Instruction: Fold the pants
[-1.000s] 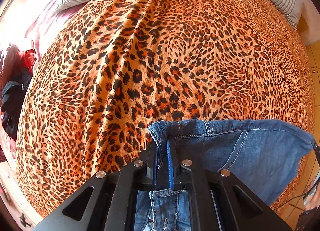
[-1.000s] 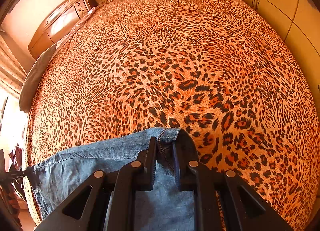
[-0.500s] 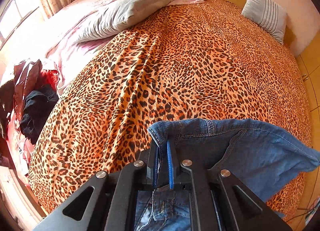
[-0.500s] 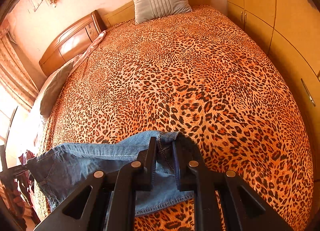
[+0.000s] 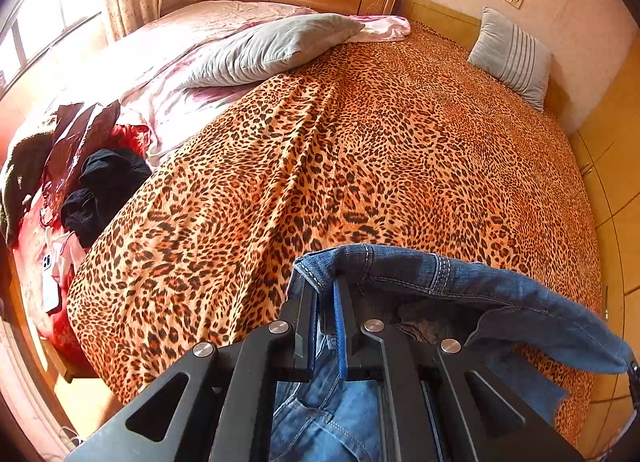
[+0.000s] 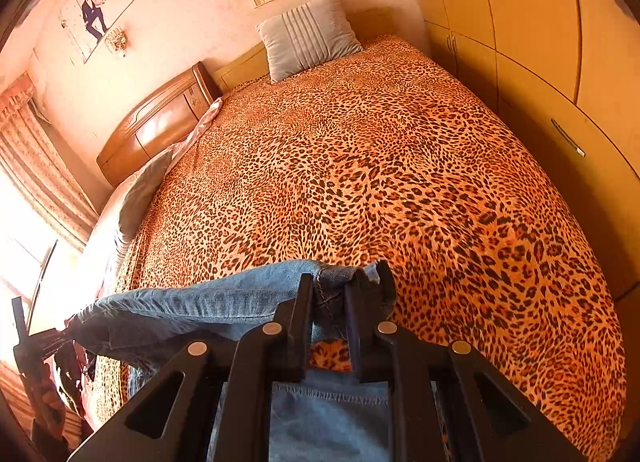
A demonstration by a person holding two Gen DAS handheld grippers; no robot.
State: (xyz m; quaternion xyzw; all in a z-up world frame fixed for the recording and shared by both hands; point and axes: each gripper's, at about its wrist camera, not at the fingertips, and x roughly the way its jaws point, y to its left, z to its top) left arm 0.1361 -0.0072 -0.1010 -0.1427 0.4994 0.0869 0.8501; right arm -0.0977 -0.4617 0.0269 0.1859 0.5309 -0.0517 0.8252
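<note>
jeans lifted higher off bed | left hand-held gripper clamps waistband | right hand-held gripper clamps other corner

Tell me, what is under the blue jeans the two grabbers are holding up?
Under the jeans is the leopard-print bedspread; a patch shows between the right gripper fingers. The left gripper pinches the other end. What lies beneath the hanging denim is covered.

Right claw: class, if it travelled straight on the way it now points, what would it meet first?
Beyond the jeans pinched in the right claw, probably the leopard-print bedspread. Nothing else shows in that line before the striped pillow, though depth is unclear.
</note>
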